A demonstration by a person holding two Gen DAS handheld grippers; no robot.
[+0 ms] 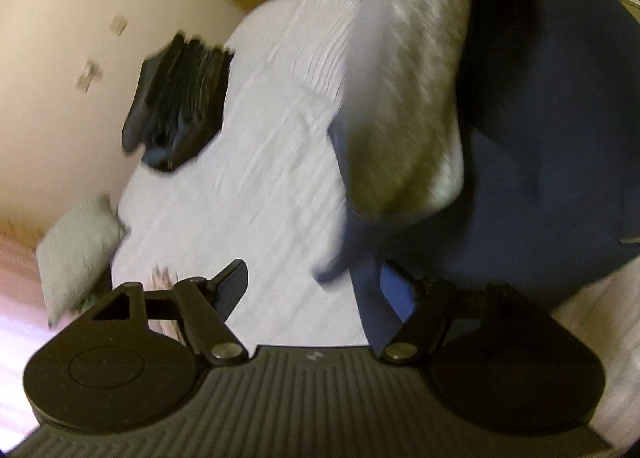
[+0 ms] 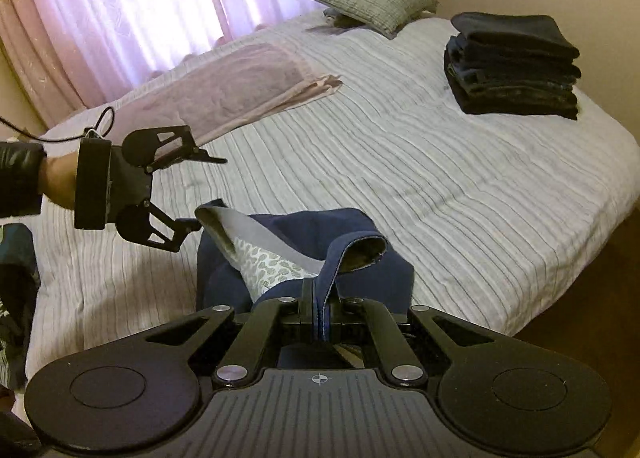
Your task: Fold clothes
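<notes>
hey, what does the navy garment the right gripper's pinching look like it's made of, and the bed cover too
Navy garment: looks like a soft matte woven or knit fabric, drapes in thick folds; a grey underside shows where its edge curls, and a pale patterned lining sits inside. The exact fibre is unclear.
Bed cover: pale, matte textile with raised stitched ridges, probably a quilted or ribbed bedspread.
The right gripper is shut on the garment's edge.
</notes>
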